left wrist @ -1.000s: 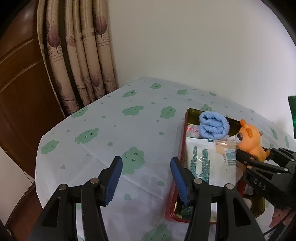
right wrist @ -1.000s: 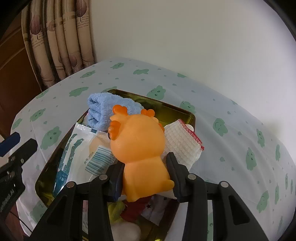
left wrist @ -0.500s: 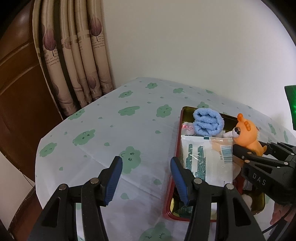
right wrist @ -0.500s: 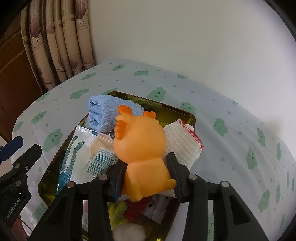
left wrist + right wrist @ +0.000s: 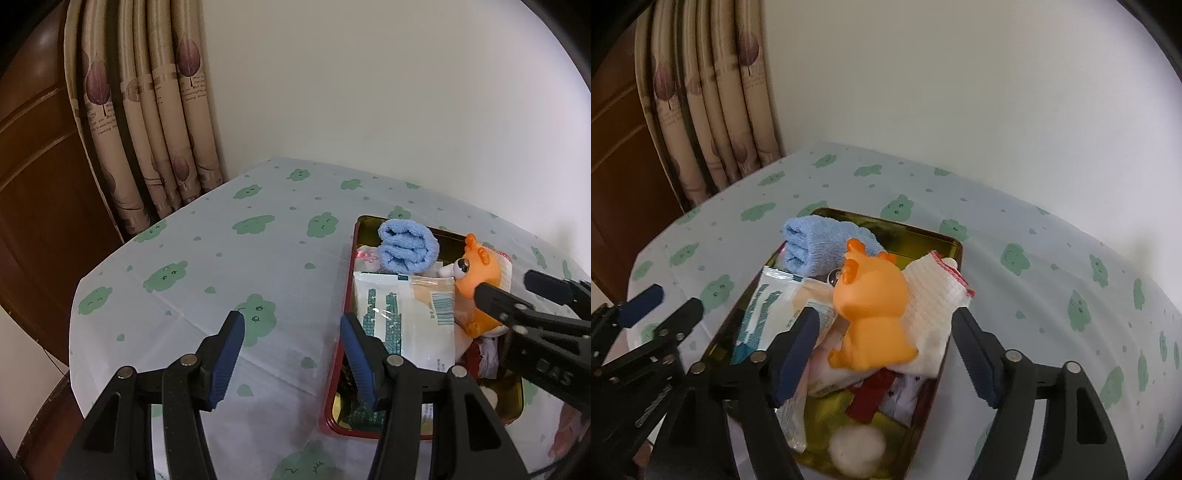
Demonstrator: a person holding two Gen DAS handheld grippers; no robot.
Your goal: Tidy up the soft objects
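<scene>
Orange rubber toy (image 5: 873, 314) now sits in the tin (image 5: 955, 245), leaning on the white cloth (image 5: 936, 295) at its three o'clock, with the blue towel roll (image 5: 816, 245) at eleven. The right tool (image 5: 886, 339) has just been opening; its pads stand clear of the toy, so the drop-off looks done. The left tool (image 5: 291, 350) hangs open and empty over the desk (image 5: 221, 266). Next, I'd judge, the right tool backs away without nudging the toy.
</scene>
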